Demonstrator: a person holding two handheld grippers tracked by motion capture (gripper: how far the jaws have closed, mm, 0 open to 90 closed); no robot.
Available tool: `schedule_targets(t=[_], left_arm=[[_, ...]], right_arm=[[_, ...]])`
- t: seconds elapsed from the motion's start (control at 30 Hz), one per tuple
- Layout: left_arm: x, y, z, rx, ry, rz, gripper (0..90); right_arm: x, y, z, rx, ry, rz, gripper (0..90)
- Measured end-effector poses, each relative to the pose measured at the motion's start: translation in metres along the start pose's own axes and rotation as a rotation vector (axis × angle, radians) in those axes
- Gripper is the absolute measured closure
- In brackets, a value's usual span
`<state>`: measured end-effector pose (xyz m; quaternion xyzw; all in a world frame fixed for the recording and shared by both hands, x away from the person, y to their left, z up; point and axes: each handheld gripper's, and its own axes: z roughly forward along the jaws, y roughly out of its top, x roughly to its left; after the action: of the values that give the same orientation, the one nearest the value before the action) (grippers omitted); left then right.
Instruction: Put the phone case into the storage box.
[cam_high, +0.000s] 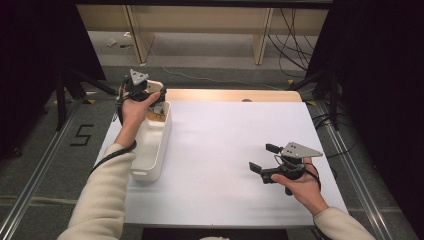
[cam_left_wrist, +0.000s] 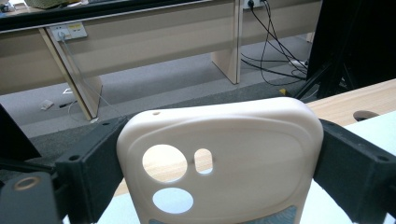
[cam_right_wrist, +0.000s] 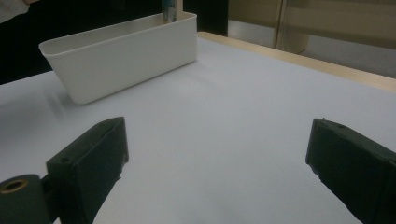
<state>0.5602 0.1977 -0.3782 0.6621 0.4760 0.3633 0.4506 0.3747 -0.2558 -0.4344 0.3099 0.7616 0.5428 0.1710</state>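
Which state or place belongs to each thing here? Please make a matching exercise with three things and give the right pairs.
Things:
1. cream phone case with round camera holes
2. long white plastic bin
3. right gripper

States or places:
A. open, nothing between the jaws
B. clamped between the black jaws of the left gripper
C. standing at the left edge of the white table

Pairs: 1-B, 2-C, 3-A

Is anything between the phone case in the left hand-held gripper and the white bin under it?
Nothing visible. The left hand-held gripper holds the phone case over the far end of the white bin.
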Motion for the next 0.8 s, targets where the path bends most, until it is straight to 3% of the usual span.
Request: schedule_targets(t=[0.8], left_arm=[[0.0020, -0.0094, 0.0096, 0.024, -0.001, -0.011, 9.2]], right_arm=[[0.0001, -0.0002, 0.0002, 0.003, 0.002, 0.000, 7.0]])
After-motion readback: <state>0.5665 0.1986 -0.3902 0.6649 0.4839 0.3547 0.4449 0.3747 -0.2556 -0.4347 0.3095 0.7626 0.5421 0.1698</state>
